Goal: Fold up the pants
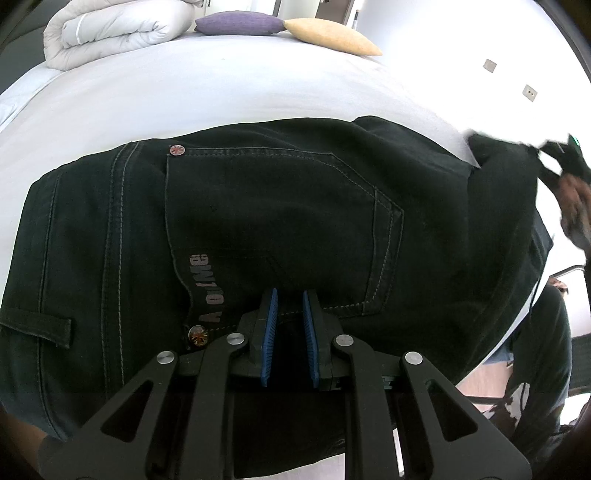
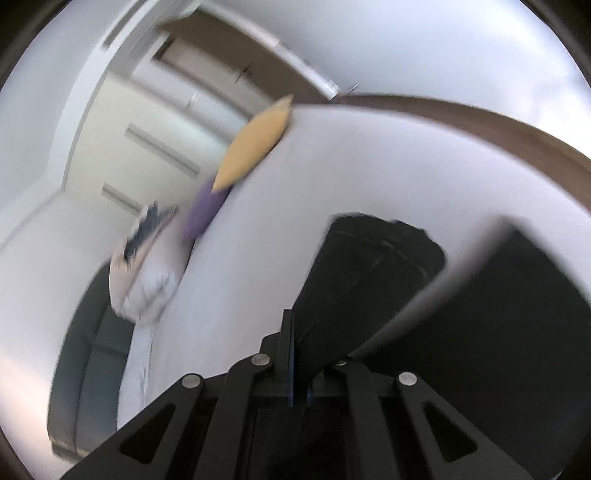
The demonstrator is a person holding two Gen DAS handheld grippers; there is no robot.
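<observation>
Left gripper (image 1: 290, 325): fingers slightly parted, hovering over the black jeans (image 1: 258, 221), gripping nothing.
Right gripper (image 2: 300, 384): clamped on a jeans leg (image 2: 362, 280), lifted off the bed.
Jeans: seat near the bed's (image 1: 221, 96) front edge.
Risk: leg may slip, or dragging may skew the seat.
Far edge: duvet (image 1: 110, 33), purple cushion (image 1: 240, 23), yellow cushion (image 1: 332, 37).

Bed (image 1: 221, 92): white sheet, smooth, brown frame edge visible in the right wrist view. Lying directly on it:
- black pants (image 1: 258, 221), spread across the near edge, back pocket with pale stitching and rivets facing up
- rolled white duvet (image 1: 110, 29), at the far left corner
- purple cushion (image 1: 238, 23), along the far edge, beside the duvet
- tan cushion (image 1: 332, 37), along the far edge, touching the purple cushion's right end
</observation>
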